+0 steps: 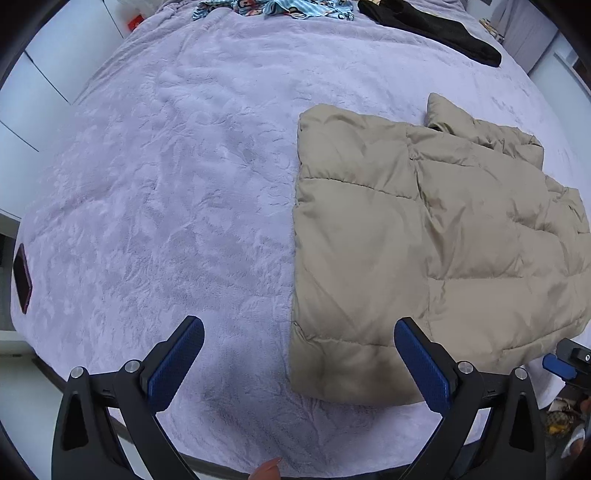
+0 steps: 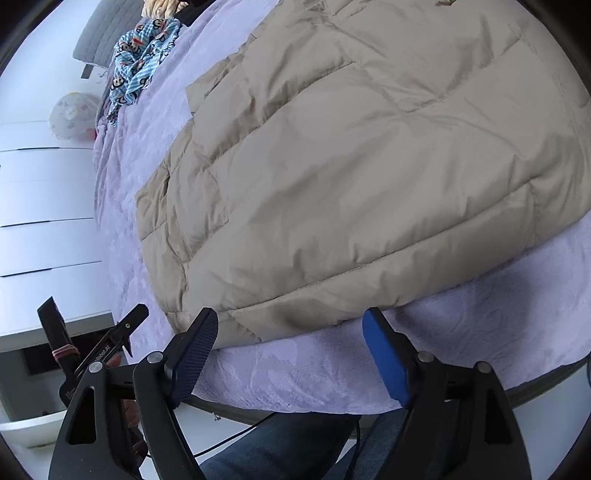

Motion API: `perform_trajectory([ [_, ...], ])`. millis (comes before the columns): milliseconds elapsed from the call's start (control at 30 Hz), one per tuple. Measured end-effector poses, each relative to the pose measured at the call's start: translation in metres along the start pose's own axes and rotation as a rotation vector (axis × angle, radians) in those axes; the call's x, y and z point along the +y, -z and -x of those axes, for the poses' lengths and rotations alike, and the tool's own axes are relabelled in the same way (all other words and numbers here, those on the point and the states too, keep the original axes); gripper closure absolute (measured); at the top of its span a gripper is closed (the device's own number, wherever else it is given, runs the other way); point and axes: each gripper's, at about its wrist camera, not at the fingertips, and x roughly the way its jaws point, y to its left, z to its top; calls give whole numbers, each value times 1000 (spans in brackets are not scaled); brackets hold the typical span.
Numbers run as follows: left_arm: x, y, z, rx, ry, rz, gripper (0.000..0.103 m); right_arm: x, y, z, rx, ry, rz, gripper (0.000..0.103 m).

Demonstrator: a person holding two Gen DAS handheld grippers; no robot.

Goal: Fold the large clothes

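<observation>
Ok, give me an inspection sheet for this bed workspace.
Surface: lilac fleece blanket covering the bed.
Job's things: beige puffer coat, folded flat near the bed's edge.
Clutter: patterned blue garment, black garment, dark phone-like item.
Grippers: left gripper and right gripper both open, nothing between the jaws.
Cables: thin black cable below the bed edge.
Surroundings: white cabinets, grey chair.

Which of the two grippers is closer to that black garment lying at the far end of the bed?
Left, though neither is close. The left gripper hangs open over the near edge of the bed, the black garment far beyond it. The right gripper, open by the beige jacket, sits further to its side.
</observation>
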Motion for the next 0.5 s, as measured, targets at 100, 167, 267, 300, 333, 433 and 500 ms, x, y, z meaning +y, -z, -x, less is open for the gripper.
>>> perform_trajectory([
  [100, 4, -4, -8, 11, 8, 3, 0, 2, 3, -4, 1, -11, -10, 14],
  [167, 6, -7, -13, 11, 11, -2, 0, 4, 6, -6, 4, -11, -8, 13],
  [267, 9, -11, -23, 29, 8, -19, 0, 7, 7, -7, -24, 14, -5, 13],
  [300, 10, -13, -26, 37, 23, -27, 0, 8, 7, -7, -30, 22, -5, 13],
  [333, 10, -14, -29, 45, 44, -36, 0, 9, 8, -8, -26, 27, -5, 13],
  [433, 12, -18, -32, 43, 94, -44, 0, 8, 7, -15, 27, 56, -36, 13],
  [500, 15, -21, -36, 49, 134, -41, 0, 5, 7, -20, 56, 46, -65, 13],
])
